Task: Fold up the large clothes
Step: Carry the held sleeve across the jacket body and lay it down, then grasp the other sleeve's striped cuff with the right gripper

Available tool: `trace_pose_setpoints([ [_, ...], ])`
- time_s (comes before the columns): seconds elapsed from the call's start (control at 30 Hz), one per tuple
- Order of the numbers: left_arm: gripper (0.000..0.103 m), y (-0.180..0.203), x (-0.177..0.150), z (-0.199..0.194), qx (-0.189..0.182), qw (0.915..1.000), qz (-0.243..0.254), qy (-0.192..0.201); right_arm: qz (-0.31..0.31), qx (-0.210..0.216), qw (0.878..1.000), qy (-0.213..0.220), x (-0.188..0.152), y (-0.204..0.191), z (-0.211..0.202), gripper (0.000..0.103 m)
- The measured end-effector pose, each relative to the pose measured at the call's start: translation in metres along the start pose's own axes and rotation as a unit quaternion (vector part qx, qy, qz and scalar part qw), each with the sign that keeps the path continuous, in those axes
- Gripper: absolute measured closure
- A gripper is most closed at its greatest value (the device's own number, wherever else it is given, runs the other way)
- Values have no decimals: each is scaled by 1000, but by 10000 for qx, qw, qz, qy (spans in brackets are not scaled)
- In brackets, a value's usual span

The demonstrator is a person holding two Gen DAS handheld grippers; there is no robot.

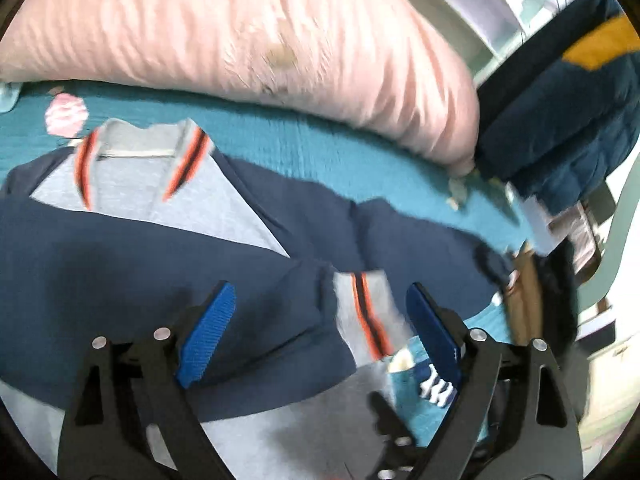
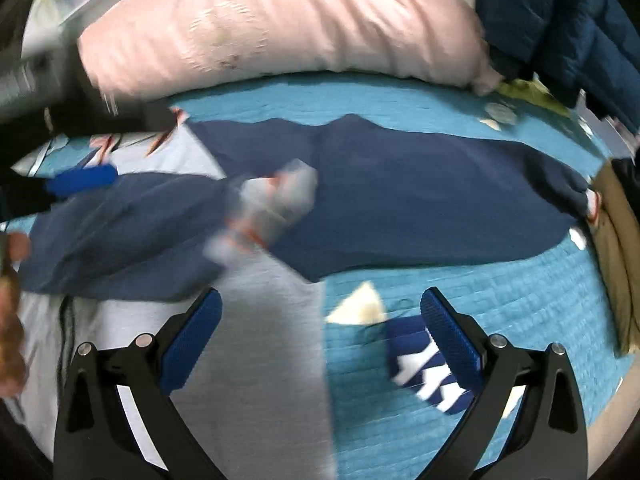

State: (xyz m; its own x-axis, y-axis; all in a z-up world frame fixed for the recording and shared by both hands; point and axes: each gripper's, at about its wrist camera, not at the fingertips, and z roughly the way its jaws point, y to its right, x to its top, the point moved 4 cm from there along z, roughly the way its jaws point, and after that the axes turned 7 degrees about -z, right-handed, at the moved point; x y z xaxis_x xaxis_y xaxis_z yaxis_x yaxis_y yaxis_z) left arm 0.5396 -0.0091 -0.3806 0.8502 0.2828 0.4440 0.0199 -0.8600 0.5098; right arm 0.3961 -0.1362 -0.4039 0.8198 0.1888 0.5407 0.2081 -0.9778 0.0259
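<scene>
We hold both tools open over a navy and grey sweatshirt spread on a bed.

The navy and grey sweatshirt with orange-striped trim [image 1: 120, 240] lies flat on the teal quilted bedspread [image 1: 304, 140], its long axis running side to side across both views, its striped grey collar [image 1: 140, 152] towards the large pink striped pillow [image 1: 240, 32] at the far edge. One navy sleeve [image 2: 440, 184] stretches out to the right; the other is folded across the body, its grey cuff [image 2: 276, 196] blurred. Our left tool [image 1: 320, 312] hovers above that cuff with its blue pads wide apart and nothing between them. Our right tool [image 2: 320, 316] is likewise spread wide and empty, above the grey hem and the bedspread. A dark blue quilted jacket [image 2: 560, 20] sits beside the pillow.
</scene>
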Motion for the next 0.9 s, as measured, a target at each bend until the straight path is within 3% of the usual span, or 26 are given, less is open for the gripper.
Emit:
trace_pose_setpoints([
  [0.07,13,0,-1,-4,160,9997,159,82,-51,158,9998,-89,-5,-9,1,17],
  [0.1,13,-2,-1,-1,424,9987,283,46,-86,217,9995,-193,-10,-12,4,19],
  [0.13,13,-4,-3,5,584,9975,401,-20,-110,262,9993,-254,-13,-15,7,33],
  [0.23,13,-13,-11,36,871,9929,569,-568,-184,278,9978,-572,-27,-21,22,56],
  [0.33,13,-12,-18,46,885,9907,703,-753,-201,229,9977,-605,-33,-19,29,63],
  [0.47,14,-8,-23,64,991,9884,718,-901,-157,364,9973,-625,-37,-15,34,62],
  [0.57,14,-5,-35,92,1362,9781,980,-1229,324,890,9940,-555,-34,6,25,63],
  [0.63,14,1,-39,97,1527,9742,1253,-1094,832,1206,9884,-391,-28,31,9,58],
  [0.7,14,1,-38,99,1605,9731,1234,-1096,1076,980,9893,-119,-24,63,-6,45],
  [0.8,14,1,-40,101,1660,9714,1275,-1120,1510,489,9873,107,-23,118,-16,43],
  [0.83,14,2,-41,102,1670,9707,1329,-1104,1666,106,9859,121,-24,144,-16,43],
  [0.9,13,0,-41,103,1648,9710,1327,-1109,2121,-314,9764,253,-27,194,-14,43],
])
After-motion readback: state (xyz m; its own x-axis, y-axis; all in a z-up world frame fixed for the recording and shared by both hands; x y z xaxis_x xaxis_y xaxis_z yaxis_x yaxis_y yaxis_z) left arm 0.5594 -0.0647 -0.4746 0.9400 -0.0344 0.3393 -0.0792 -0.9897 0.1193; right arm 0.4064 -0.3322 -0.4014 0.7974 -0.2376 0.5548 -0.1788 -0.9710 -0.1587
